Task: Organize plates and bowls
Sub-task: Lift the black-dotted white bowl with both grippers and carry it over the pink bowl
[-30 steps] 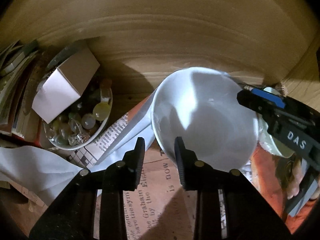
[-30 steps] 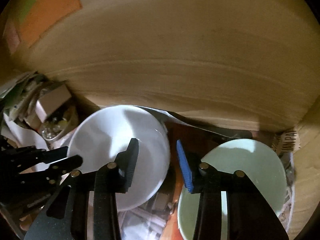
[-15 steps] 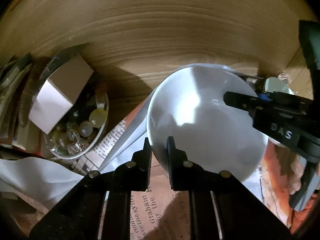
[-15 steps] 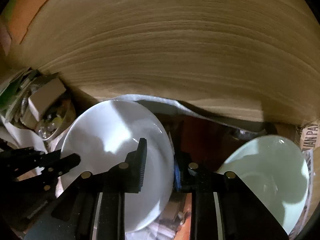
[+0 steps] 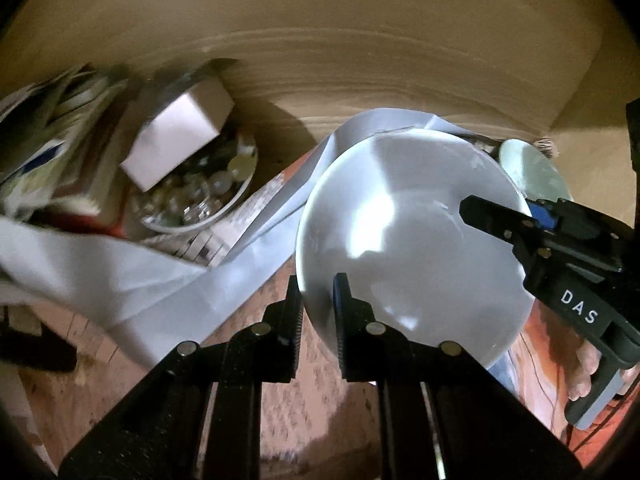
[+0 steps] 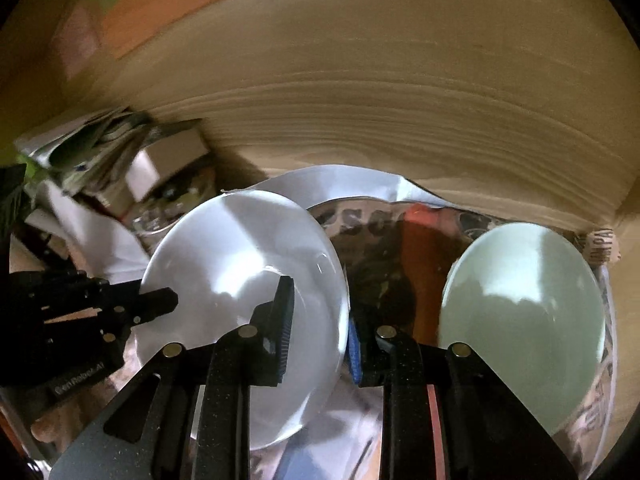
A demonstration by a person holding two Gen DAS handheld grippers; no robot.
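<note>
A white bowl is held tilted above the paper-lined shelf, with both grippers on its rim. My left gripper is shut on the bowl's near-left rim. My right gripper is shut on the opposite rim, one finger inside the bowl and one outside. The right gripper also shows in the left wrist view at the bowl's right edge. A pale green bowl rests to the right on the shelf, and its edge shows behind the white bowl in the left wrist view.
A glass bowl of small bulbs with a white box on it sits at the left. A stack of papers and books lies beyond it. White paper and newspaper cover the shelf. A wooden wall is close behind.
Both grippers closed on the white bowl's rim. The bowl has since lifted and tilted, and the view has shifted right over the shelf.
</note>
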